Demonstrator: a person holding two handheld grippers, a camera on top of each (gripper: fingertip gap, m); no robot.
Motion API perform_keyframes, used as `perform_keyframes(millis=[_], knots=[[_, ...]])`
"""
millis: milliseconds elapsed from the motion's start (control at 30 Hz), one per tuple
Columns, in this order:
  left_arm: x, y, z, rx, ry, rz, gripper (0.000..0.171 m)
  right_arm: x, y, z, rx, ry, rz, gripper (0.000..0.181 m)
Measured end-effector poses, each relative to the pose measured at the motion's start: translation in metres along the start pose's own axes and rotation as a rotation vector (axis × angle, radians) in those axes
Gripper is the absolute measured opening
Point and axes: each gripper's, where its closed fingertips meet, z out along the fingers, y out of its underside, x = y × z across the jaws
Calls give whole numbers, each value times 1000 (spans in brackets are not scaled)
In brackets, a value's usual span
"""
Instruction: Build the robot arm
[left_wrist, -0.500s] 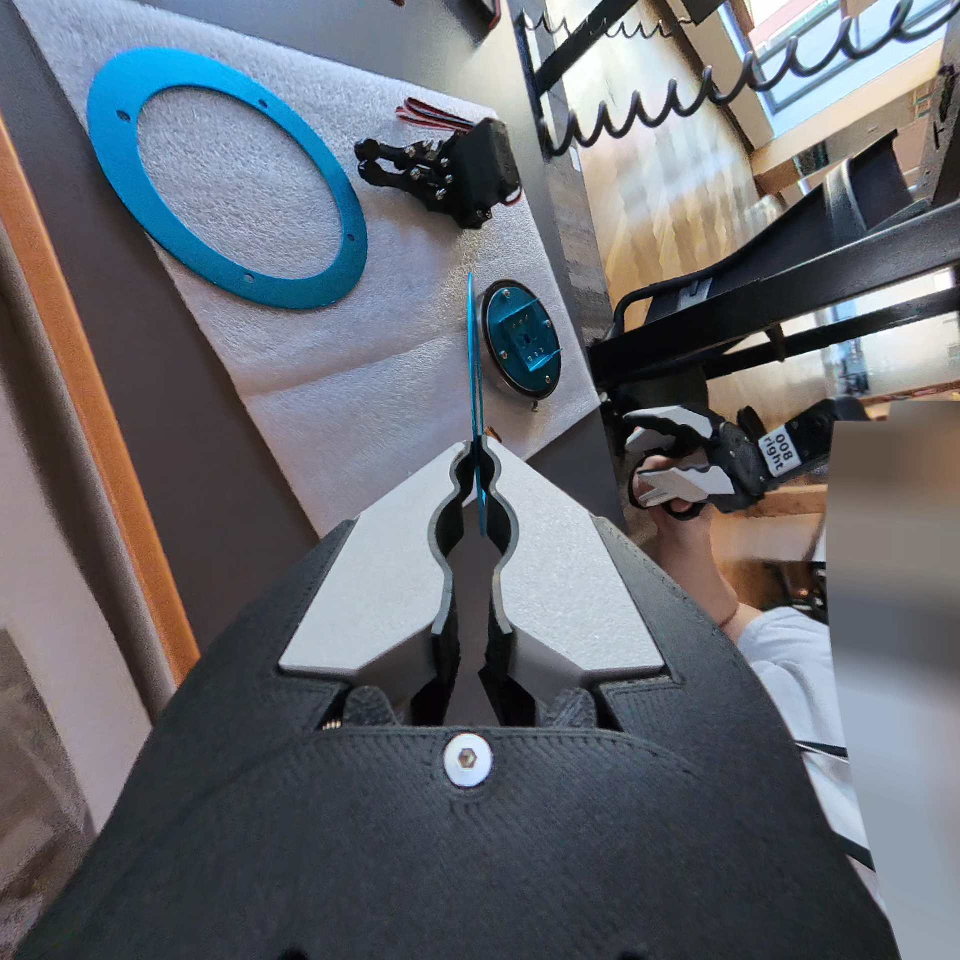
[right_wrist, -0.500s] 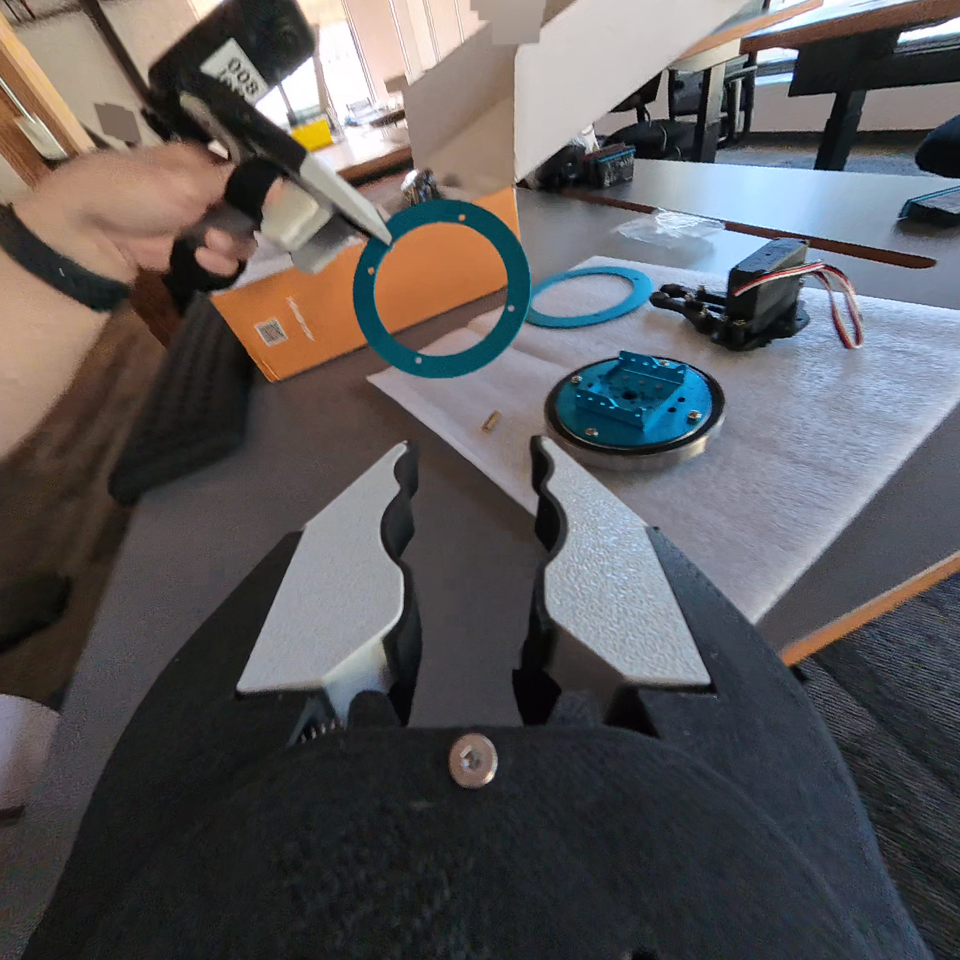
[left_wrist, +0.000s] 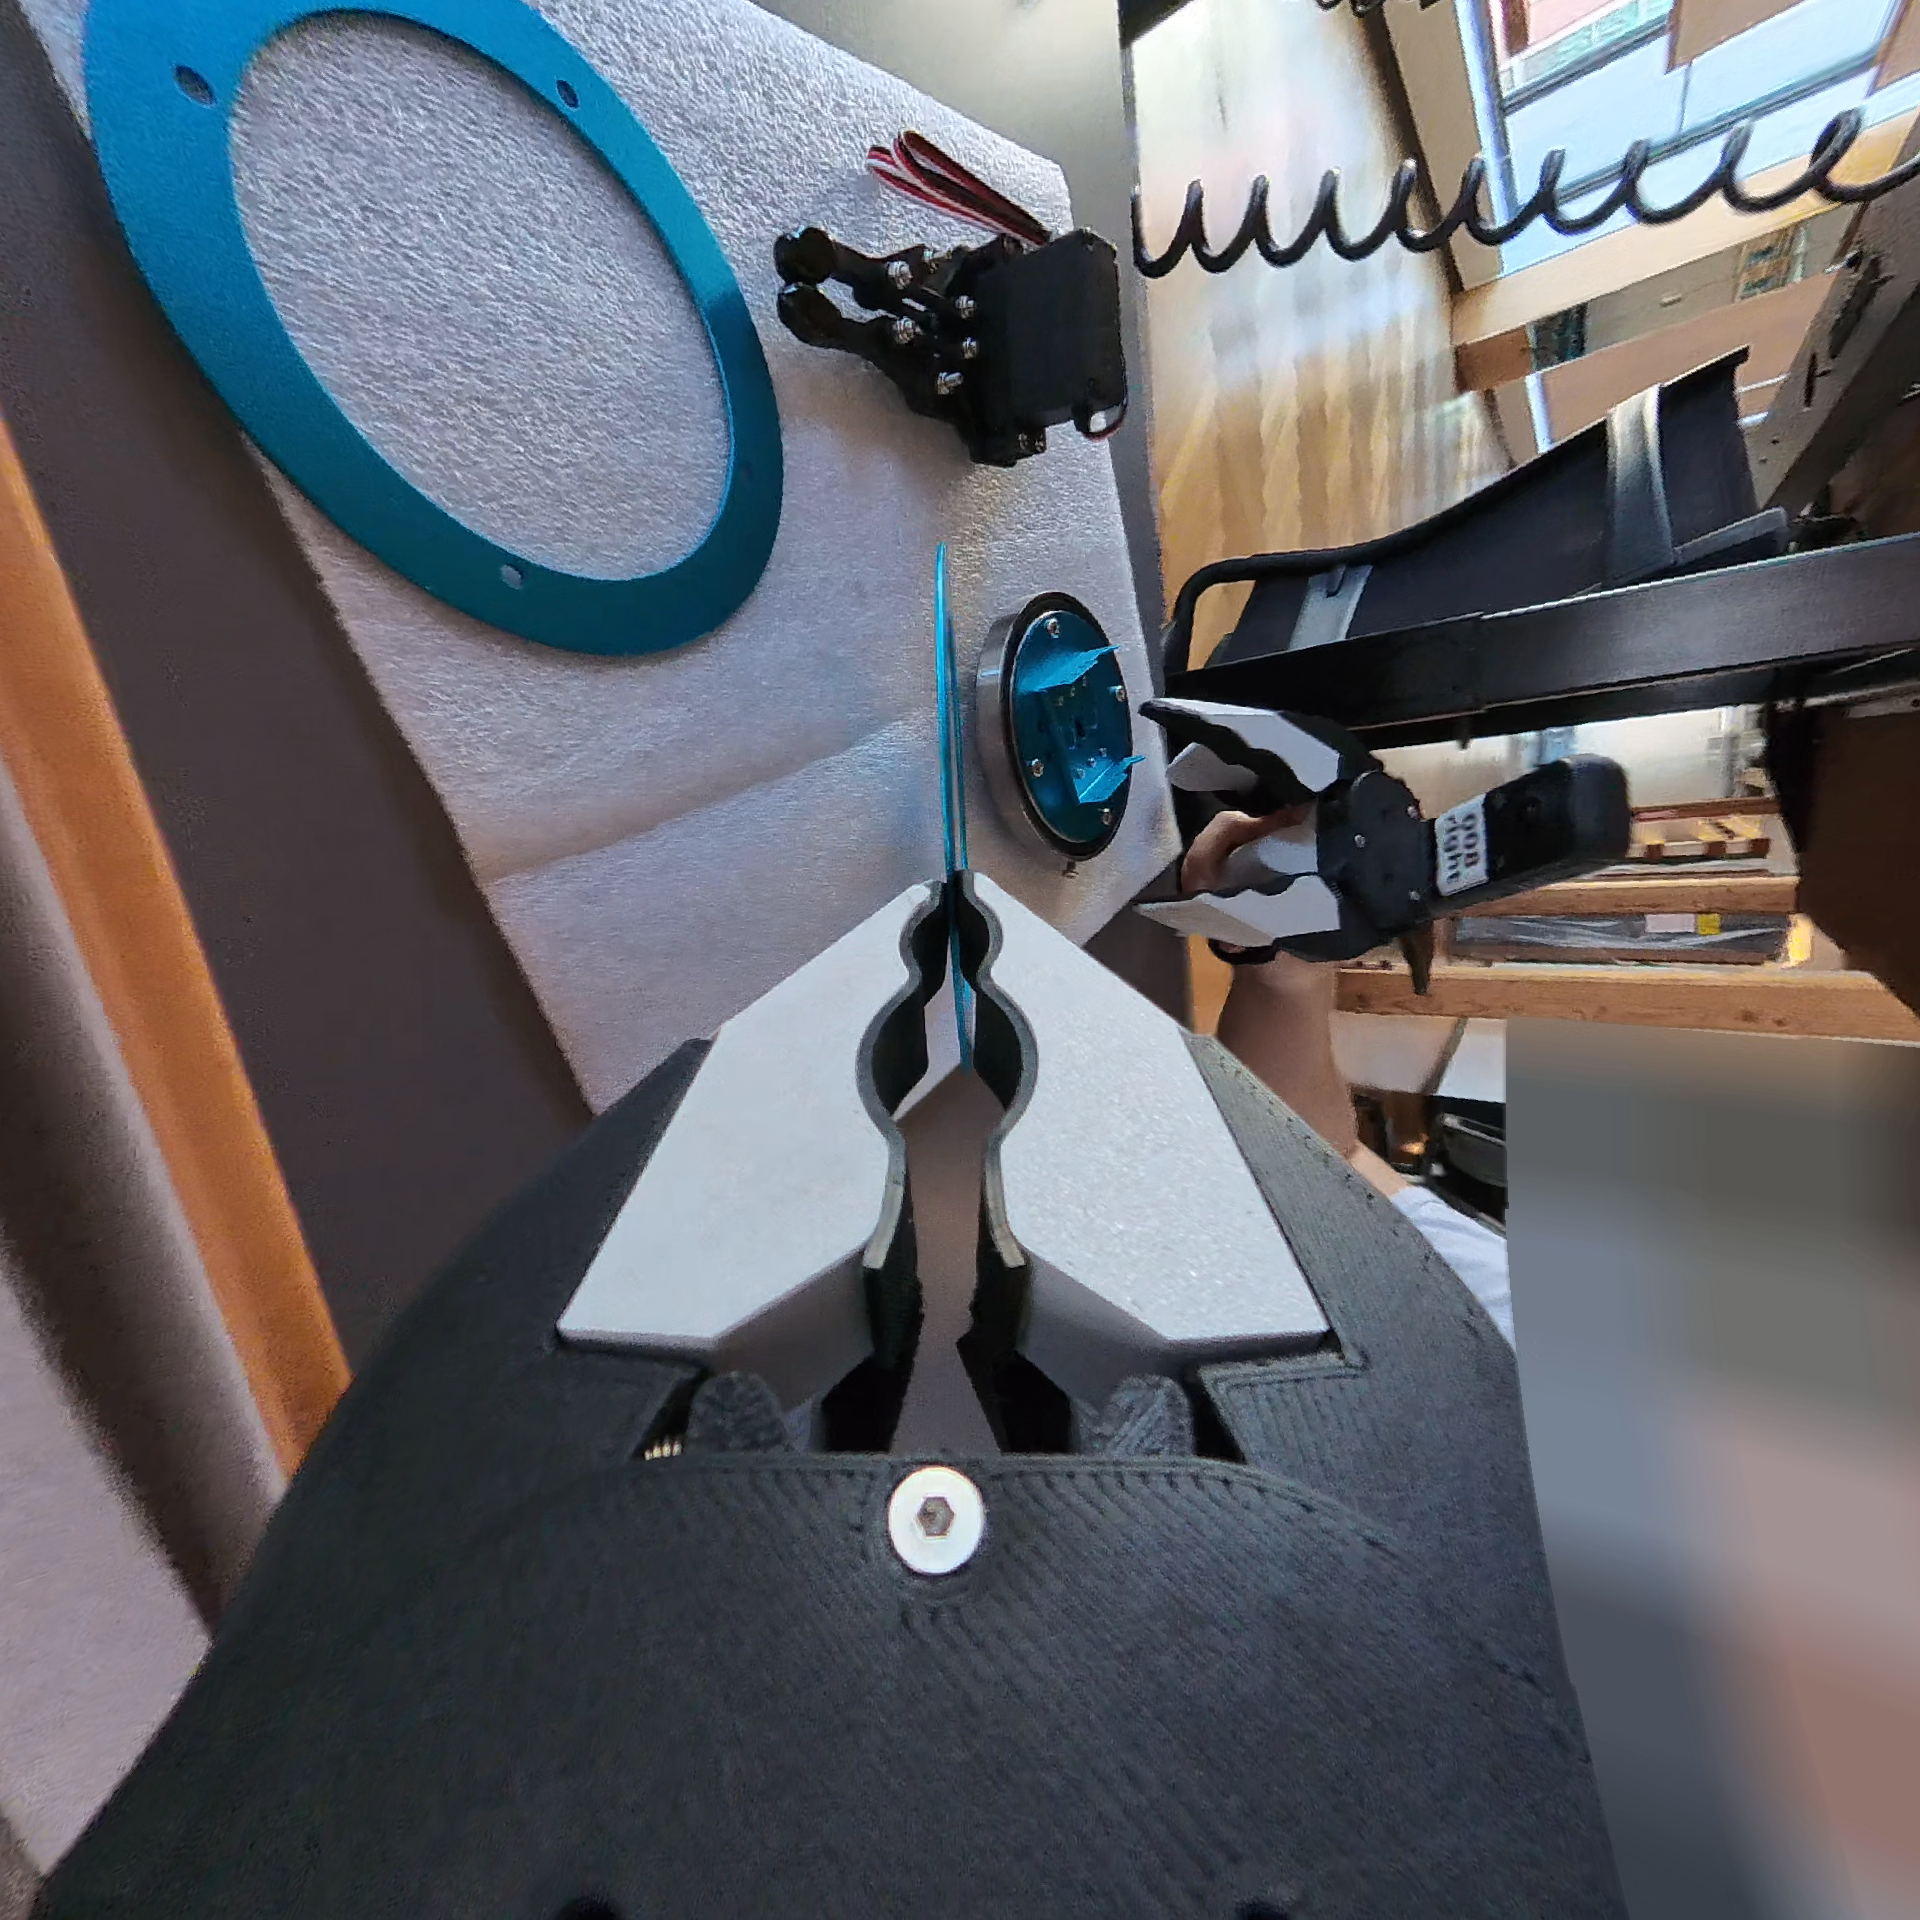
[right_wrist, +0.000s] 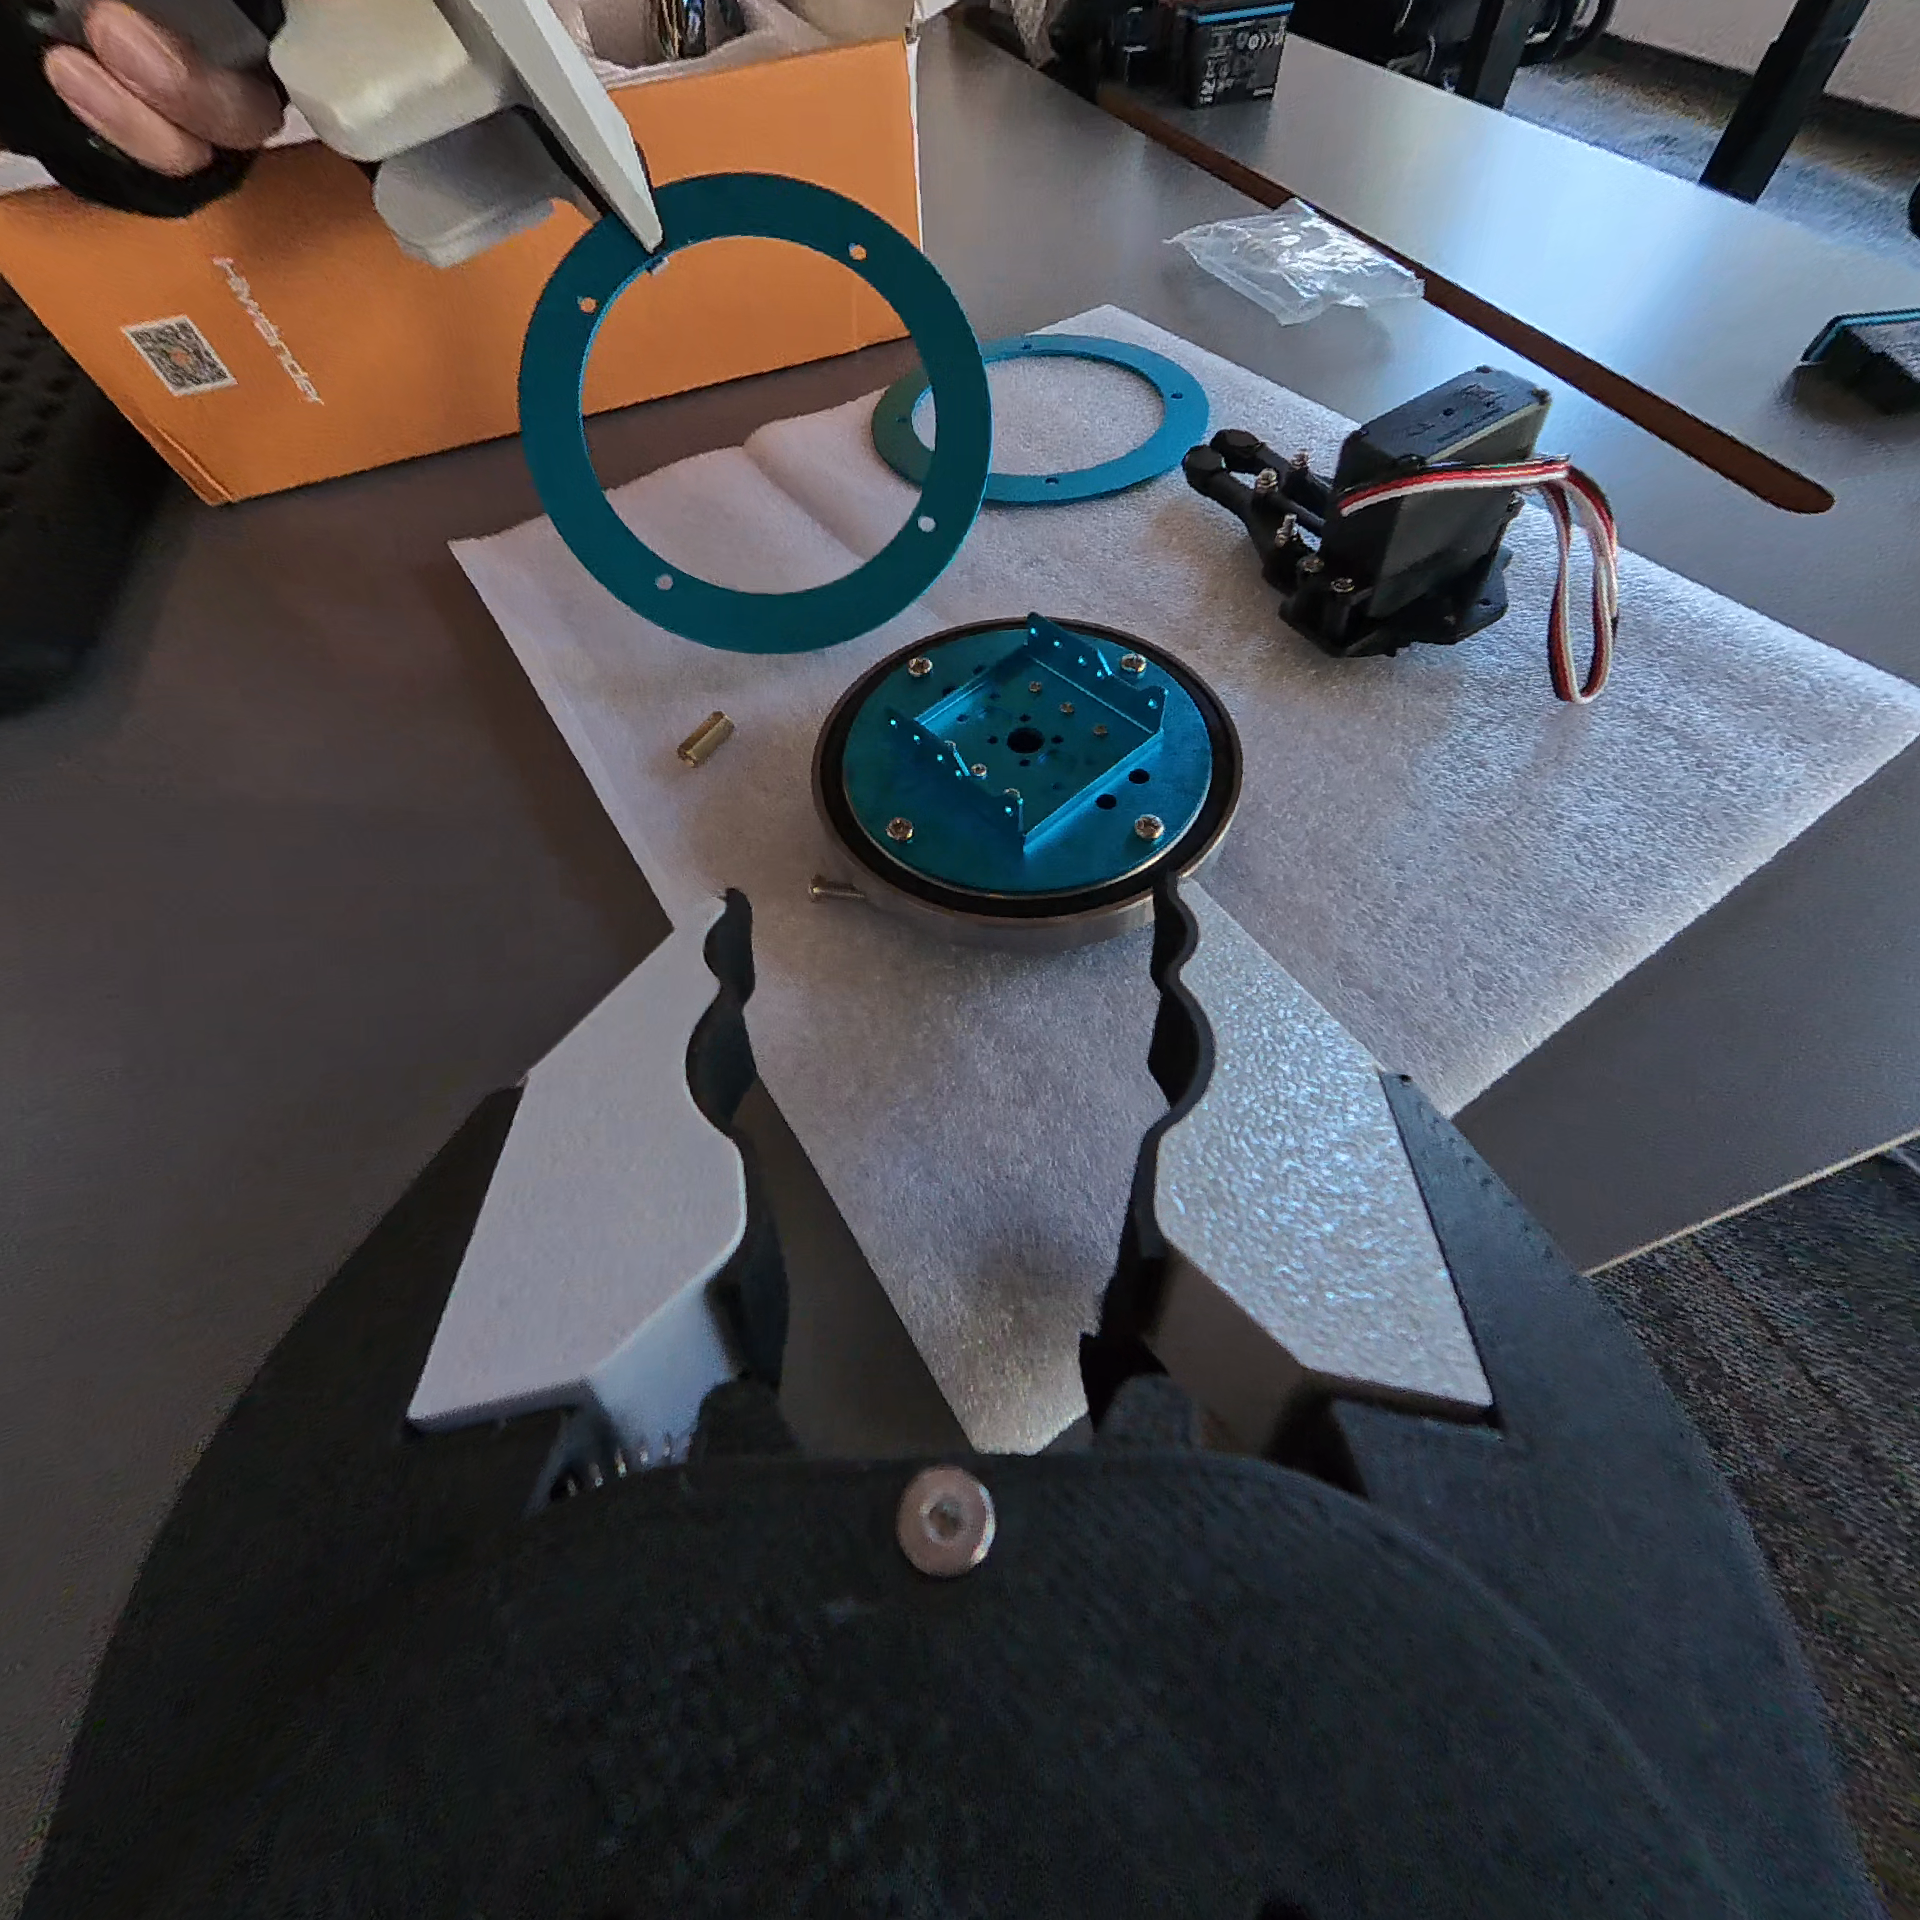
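Left gripper (left_wrist: 954, 894) clamped on blue ring (right_wrist: 750, 410) rim, ring hanging above foam sheet (right_wrist: 1351, 831); right gripper (right_wrist: 951, 914) fingers apart, empty, just before round base (right_wrist: 1023, 769); right wrist view alone shows ring's face

Left wrist view looks along its claw (left_wrist: 951, 914), rolled sideways, close above the foam sheet (left_wrist: 644, 727). Right wrist view faces down over the table's (right_wrist: 260, 831) near edge. Both share the round base (left_wrist: 1070, 727) (right_wrist: 1023, 769).
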Motion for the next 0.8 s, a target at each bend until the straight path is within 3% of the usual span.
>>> perform_keyframes(millis=[267, 800], knots=[[4, 2, 9, 3, -73, 115, 0, 3, 5, -3, 5, 44, -29, 76], [9, 16, 11, -20, 21, 23, 0, 7, 12, -17, 27, 62, 21, 76]])
